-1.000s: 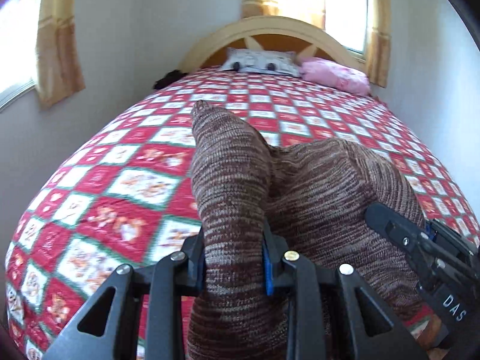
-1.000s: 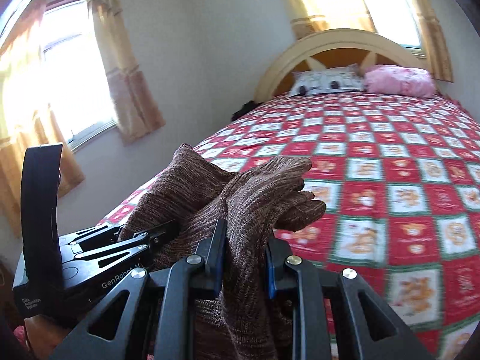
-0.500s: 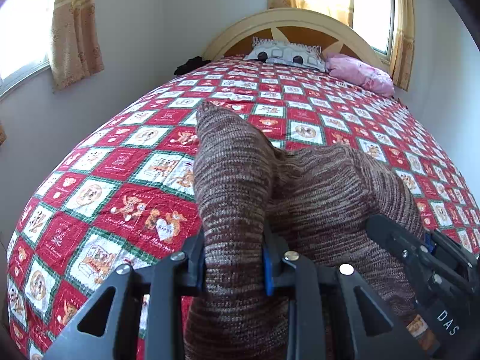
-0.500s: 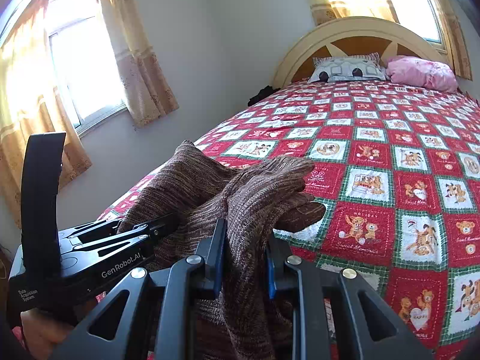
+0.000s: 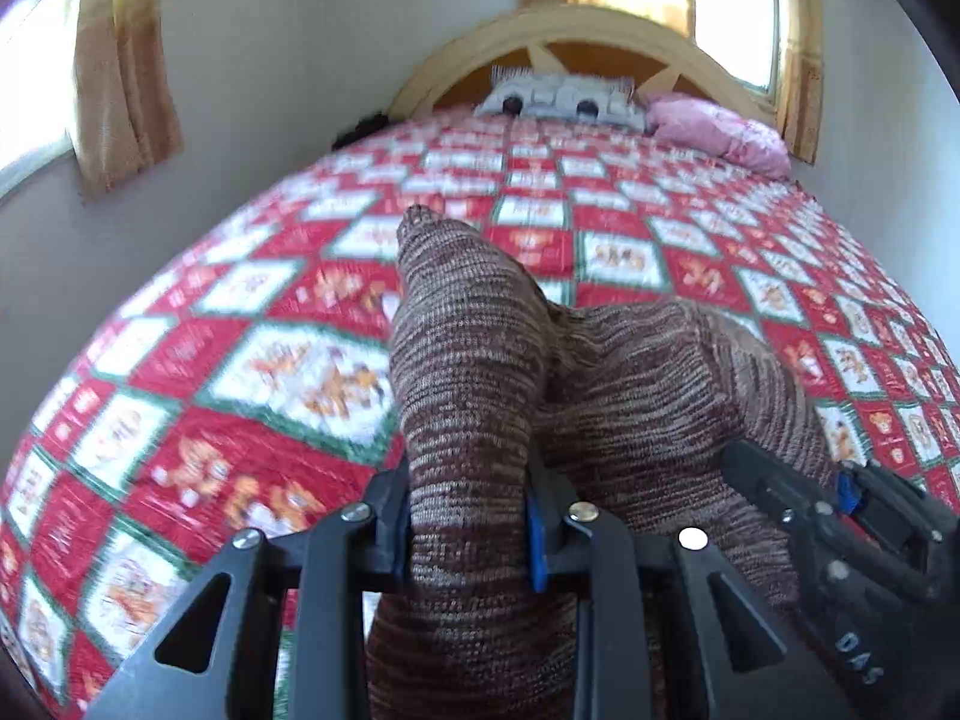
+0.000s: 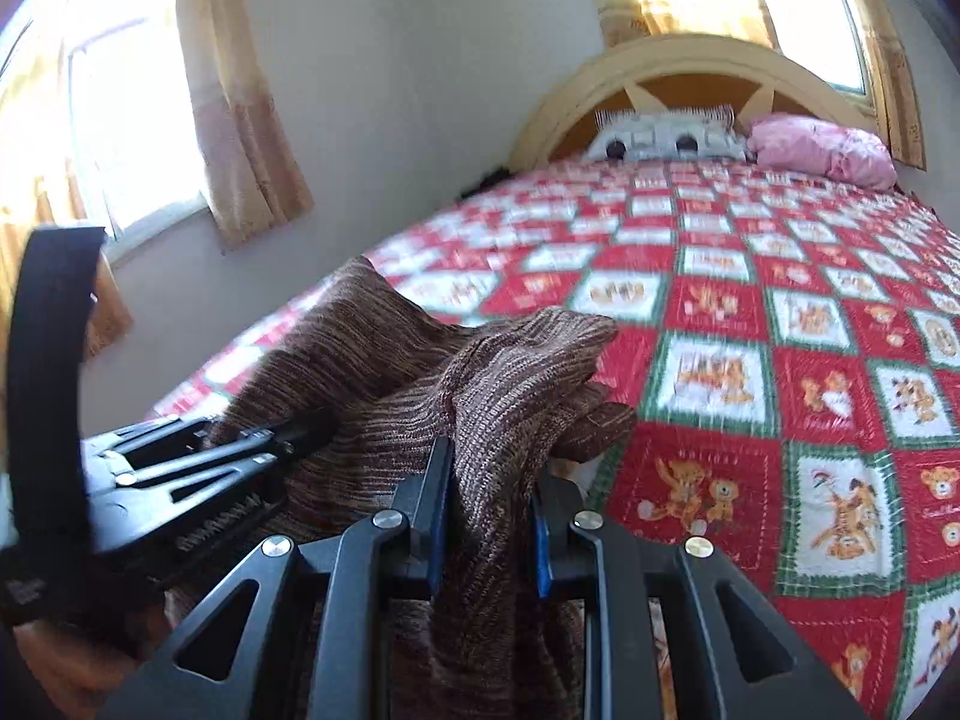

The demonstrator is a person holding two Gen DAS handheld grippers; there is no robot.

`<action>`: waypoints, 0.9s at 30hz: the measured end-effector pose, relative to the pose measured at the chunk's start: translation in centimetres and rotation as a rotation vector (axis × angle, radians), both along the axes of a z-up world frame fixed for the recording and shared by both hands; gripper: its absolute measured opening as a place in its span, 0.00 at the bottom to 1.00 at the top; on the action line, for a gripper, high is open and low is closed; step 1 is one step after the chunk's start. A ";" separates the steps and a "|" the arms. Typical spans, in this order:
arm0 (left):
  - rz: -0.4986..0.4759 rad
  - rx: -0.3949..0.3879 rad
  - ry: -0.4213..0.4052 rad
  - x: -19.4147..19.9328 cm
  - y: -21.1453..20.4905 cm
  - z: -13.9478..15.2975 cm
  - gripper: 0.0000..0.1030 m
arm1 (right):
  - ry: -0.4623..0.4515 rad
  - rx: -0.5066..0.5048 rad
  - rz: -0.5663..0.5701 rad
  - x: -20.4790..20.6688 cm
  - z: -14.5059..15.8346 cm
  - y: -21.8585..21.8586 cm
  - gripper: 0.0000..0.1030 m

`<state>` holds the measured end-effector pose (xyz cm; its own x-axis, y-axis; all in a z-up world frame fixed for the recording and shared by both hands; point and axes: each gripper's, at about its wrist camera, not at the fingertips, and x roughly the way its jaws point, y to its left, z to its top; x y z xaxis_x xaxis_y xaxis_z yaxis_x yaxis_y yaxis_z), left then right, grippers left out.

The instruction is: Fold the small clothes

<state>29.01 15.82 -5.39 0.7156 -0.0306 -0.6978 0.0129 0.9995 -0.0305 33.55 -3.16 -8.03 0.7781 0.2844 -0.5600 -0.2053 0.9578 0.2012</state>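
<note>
The brown knit garment (image 5: 630,372) is being held up over the near end of the bed (image 5: 252,372), pinched at two places along its near edge: the left gripper (image 5: 468,516) is closing its jaws on a thick bunch of the knit, and the right gripper (image 6: 489,516) is doing the same just beside it, so both are clamping cloth with only the fabric's thickness between the fingers. The knit is looking soft, floppy and fairly light, with a coarse ribbed surface that is probably giving good friction, so slipping seems unlikely; it is sagging and bunching rather than holding any shape, and one flap is poking up past the left gripper. For a clean fold, the corners or the hem would be the better places to hold, since these mid-fabric bunches are likely to leave the rest hanging unevenly. The quilt is lying flat and open toward the headboard (image 6: 690,60), with a grey pillow (image 6: 666,135) and a pink pillow (image 6: 822,147) well apart at the far end. The wall and curtains (image 6: 240,120) are running close along the bed's left edge, so spreading toward the middle looks safer.
</note>
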 end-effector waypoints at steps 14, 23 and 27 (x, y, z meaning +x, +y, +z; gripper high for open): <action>0.060 -0.086 0.090 -1.9 2.7 -1.4 0.63 | 0.138 0.218 -0.032 -1.1 -1.5 -5.0 0.46; 0.123 -0.097 0.054 -7.0 3.0 -0.9 0.66 | -0.066 -0.087 0.021 -9.6 1.7 -0.9 0.14; 0.124 -0.027 0.069 -7.7 1.8 -1.6 0.66 | -0.001 -0.108 0.063 -10.1 -0.1 0.5 0.14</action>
